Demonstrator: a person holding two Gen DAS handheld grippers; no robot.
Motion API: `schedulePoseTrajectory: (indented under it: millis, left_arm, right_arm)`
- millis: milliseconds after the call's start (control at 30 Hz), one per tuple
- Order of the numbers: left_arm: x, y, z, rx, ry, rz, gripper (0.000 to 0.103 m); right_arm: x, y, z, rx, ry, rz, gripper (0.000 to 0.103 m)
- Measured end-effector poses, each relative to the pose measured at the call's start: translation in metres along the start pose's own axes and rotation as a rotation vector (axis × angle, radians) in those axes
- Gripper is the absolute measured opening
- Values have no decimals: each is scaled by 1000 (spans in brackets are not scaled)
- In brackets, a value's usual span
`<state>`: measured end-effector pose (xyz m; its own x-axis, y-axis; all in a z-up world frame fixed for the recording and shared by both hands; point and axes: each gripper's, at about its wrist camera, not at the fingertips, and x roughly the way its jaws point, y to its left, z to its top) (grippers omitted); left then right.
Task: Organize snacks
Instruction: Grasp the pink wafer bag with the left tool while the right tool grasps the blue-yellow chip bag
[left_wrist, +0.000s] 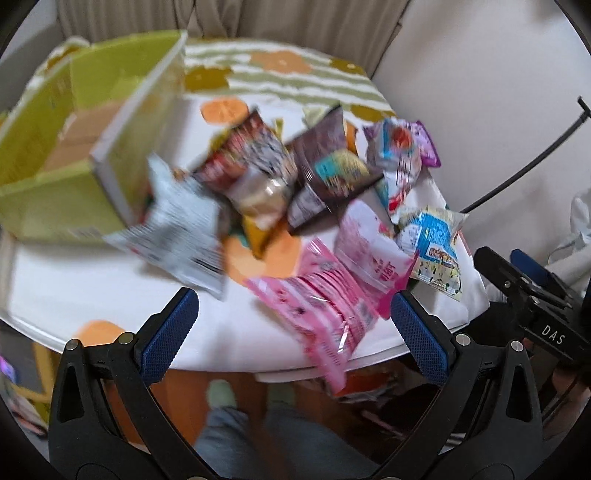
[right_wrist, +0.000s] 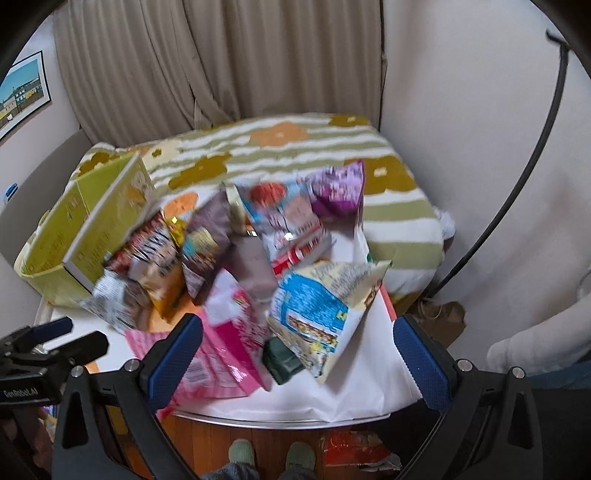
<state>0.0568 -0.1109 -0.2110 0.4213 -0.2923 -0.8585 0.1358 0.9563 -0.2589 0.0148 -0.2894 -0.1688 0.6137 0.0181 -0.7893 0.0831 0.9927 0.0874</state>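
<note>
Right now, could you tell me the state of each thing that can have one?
left gripper: open, holding nothing
right gripper: open, holding nothing
green box: open at the top, on the table
pink packet: sealed, lying flat at the table edge
blue-and-white packet: lying on the pile

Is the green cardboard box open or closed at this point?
Open. The green cardboard box has its top uncovered, with its inner walls and brown floor in view. No snack shows inside, though the picture is blurred.

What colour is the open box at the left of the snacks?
Yellow-green, with a pale edge. The box shows best in the left wrist view.
</note>
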Motion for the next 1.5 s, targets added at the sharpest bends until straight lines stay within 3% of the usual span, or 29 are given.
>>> schedulePoseTrajectory:
  millis: [267,600,933,1133,1300,1333,1400,1500]
  left_arm:
    - [52,-13,-15,-64,47,4,102]
    - [89,-16,-23,-119,104,-5,83]
    - [79,-7,-31,-121,95,-12,63]
    - [65,1,-33,-122,80,0,62]
    - [55,6,-30,-124,67,5,62]
    - [52,8,-29,-126,64,4,62]
    - [49,7,-30,-126,57,7,62]
    - [38,10,-30,-123,44,4,62]
  right_arm:
    - [49,-21,-3,-18,61,67,103]
    - [88,-27,5,-25,86,94,102]
    - [105,-25,9,-48,82,58,102]
    - [114,-22,11,-67,79,13,102]
    - [115,-18,9,-84,75,-5,91]
    - [114,-17,9,-91,73,-12,85]
    - [111,-15,7,-107,68,-8,61]
    - [109,-14,5,-122,74,-19,52]
